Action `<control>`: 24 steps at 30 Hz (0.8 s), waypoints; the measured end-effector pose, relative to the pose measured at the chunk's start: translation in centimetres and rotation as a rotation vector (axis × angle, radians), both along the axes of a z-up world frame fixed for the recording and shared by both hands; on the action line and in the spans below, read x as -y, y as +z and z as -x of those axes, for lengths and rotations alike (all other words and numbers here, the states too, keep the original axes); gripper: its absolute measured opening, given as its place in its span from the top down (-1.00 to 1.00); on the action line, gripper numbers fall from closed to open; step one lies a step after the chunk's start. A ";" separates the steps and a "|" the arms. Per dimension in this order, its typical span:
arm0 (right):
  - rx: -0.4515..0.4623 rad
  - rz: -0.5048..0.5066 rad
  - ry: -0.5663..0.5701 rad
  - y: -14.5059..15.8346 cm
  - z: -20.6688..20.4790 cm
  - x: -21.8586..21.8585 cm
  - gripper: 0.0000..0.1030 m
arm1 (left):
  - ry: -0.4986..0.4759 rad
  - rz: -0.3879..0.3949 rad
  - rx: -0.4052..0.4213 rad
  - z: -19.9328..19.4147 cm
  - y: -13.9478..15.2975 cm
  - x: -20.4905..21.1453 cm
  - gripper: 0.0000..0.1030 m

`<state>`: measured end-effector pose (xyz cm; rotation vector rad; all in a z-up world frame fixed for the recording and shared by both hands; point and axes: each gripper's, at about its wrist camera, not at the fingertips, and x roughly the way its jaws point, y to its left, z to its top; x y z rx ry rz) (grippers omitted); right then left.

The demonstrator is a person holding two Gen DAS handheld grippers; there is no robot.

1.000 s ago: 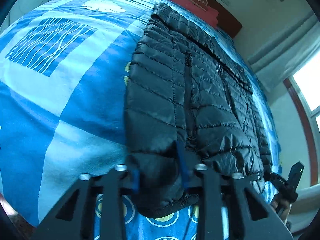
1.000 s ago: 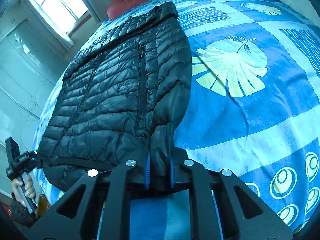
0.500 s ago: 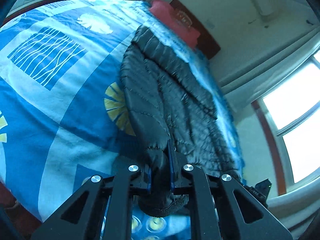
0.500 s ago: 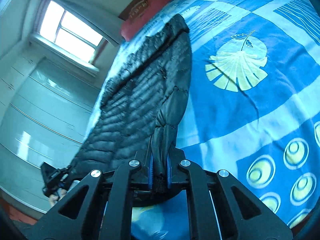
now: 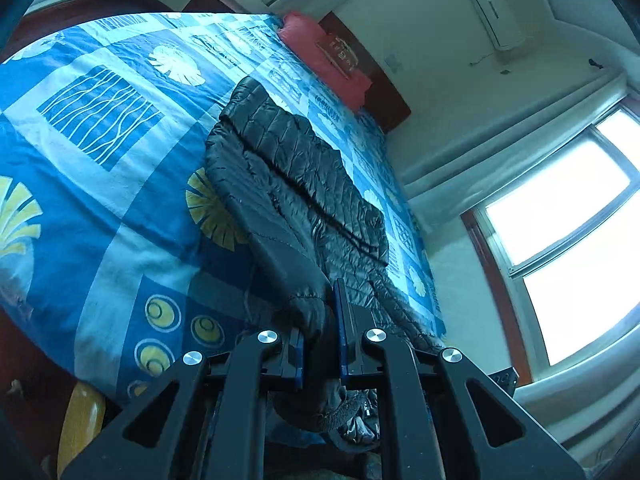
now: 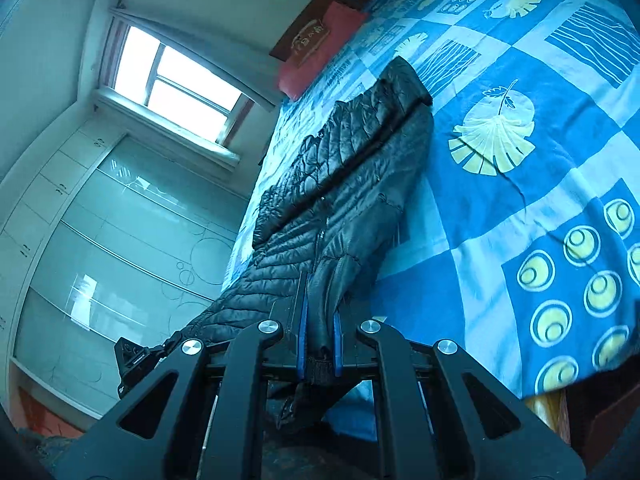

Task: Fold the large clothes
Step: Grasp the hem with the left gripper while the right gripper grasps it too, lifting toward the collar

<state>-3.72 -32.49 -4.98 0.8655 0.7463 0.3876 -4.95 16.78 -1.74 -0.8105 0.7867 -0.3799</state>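
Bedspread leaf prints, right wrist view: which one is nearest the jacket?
The big pale-yellow leaf beside the black puffer jacket; the smaller leaf prints sit farther up, toward the red pillow.

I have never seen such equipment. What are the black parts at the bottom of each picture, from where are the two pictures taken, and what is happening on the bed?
There is no robot here. A person holds a hand tool with a two-finger claw in each hand, and a wide-angle camera on each tool looks forward along its fingers. The black parts are these tools. One picture comes from the left claw, the other from the right claw. A black padded jacket lies on a bed with a blue patterned cover; a red pillow is at the far end. Each claw is shut on a part of the jacket's near end, one on each side, and holds it above the cover. In the right picture, the left tool shows at the lower left.
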 end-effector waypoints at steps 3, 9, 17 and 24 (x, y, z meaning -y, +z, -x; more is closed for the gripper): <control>0.000 -0.023 -0.019 0.5 1.1 0.4 0.83 | 0.025 0.033 -0.007 1.3 0.5 -0.6 0.78; 0.016 -0.075 -0.035 0.6 1.4 1.4 0.83 | 0.048 0.055 0.006 1.8 0.8 -1.8 0.79; 0.066 -0.123 -0.011 1.2 -5.4 1.7 0.83 | 0.025 0.054 0.034 -4.0 1.4 -2.3 0.79; 0.108 -0.168 -0.006 3.0 -15.1 2.1 0.83 | 0.016 0.089 0.031 -12.6 2.2 -2.8 0.79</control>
